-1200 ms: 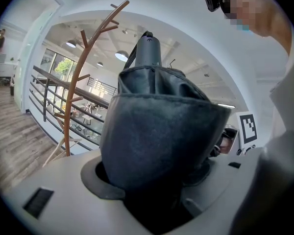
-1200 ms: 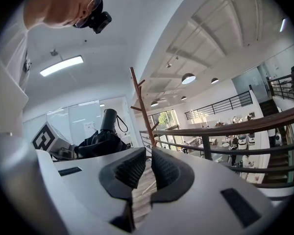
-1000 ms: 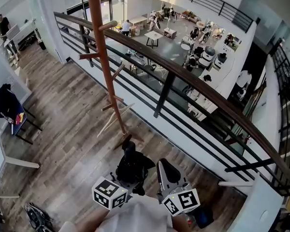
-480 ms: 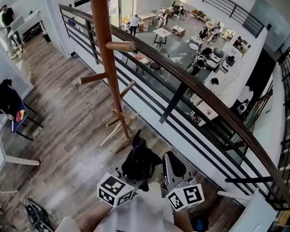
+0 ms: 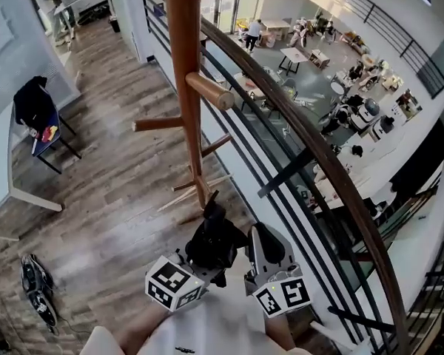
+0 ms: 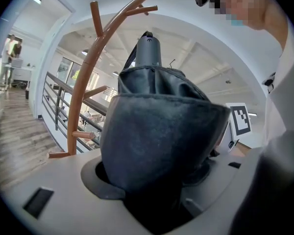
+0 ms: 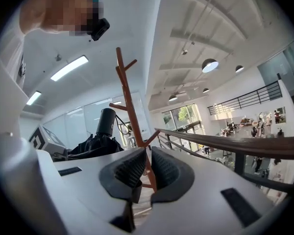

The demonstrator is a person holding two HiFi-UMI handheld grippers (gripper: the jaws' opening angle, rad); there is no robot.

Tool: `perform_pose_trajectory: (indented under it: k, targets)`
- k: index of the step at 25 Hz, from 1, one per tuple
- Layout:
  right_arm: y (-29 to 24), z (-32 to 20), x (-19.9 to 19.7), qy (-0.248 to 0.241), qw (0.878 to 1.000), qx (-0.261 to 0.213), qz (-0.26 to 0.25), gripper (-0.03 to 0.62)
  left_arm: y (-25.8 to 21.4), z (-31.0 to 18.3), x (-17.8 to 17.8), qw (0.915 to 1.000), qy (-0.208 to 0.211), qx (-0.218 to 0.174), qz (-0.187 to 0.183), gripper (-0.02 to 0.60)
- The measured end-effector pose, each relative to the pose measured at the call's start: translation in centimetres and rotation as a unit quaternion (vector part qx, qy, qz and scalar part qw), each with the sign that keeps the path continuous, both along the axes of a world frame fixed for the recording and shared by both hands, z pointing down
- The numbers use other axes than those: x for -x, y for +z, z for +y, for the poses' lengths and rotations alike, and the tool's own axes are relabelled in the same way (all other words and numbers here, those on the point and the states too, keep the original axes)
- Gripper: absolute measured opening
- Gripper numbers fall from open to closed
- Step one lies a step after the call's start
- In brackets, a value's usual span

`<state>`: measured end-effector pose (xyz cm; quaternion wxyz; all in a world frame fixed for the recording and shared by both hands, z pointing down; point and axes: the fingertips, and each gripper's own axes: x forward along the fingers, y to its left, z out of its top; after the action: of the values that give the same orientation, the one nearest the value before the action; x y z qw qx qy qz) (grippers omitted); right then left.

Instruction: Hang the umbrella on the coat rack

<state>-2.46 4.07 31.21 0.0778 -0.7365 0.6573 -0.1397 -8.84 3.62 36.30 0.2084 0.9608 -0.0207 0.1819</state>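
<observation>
A black folded umbrella (image 5: 216,231) is clamped in my left gripper (image 5: 209,248), low in the head view's middle. In the left gripper view the umbrella (image 6: 161,131) fills the space between the jaws, its stubby end pointing up. The brown wooden coat rack (image 5: 183,72) stands just beyond, with a thick peg (image 5: 211,91) pointing right and lower pegs near its foot. The rack (image 6: 82,92) shows left of the umbrella. My right gripper (image 5: 265,242) sits beside the left one, shut with nothing in it; past its pads (image 7: 130,169) I see the rack (image 7: 130,102) and umbrella (image 7: 100,136).
A dark railing with a wooden handrail (image 5: 311,146) runs diagonally right of the rack, with a drop to a lower floor behind it. A chair with a dark jacket (image 5: 35,106) and a white table (image 5: 15,191) stand at left. Black shoes (image 5: 33,287) lie on the wooden floor.
The coat rack has come closer and larger in the head view. Both grippers have been carried toward it, side by side, with the umbrella still in the left one.
</observation>
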Motion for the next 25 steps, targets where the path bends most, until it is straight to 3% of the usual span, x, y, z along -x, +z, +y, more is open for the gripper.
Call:
perform_pose_trajectory:
  k: [6,9,13,25]
  targets:
    - [-0.1,-2.6,-3.5,-0.112,0.994,-0.012,0.009,0.058,1.9,-1.2,-2.7,0.9940,-0.109,0.010,-0.002,0.282]
    - [-1.1,-3.3,-7.1,-0.146,0.989,-0.019,0.013,0.058,1.4,-1.3,-6.0,0.9896,-0.144,0.003,-0.003,0.282]
    - [-0.7,-4.7,-8.7,-0.192,0.981,-0.023,0.008,0.059,1.8,-2.2,-8.1,0.9829,-0.184,-0.005,-0.006,0.282]
    - [-0.2,-8.2,-10.8,-0.270,0.962,-0.044,-0.017,0.058,2.3,-4.0,-11.5,0.9743,-0.224,-0.011,-0.025,0.282]
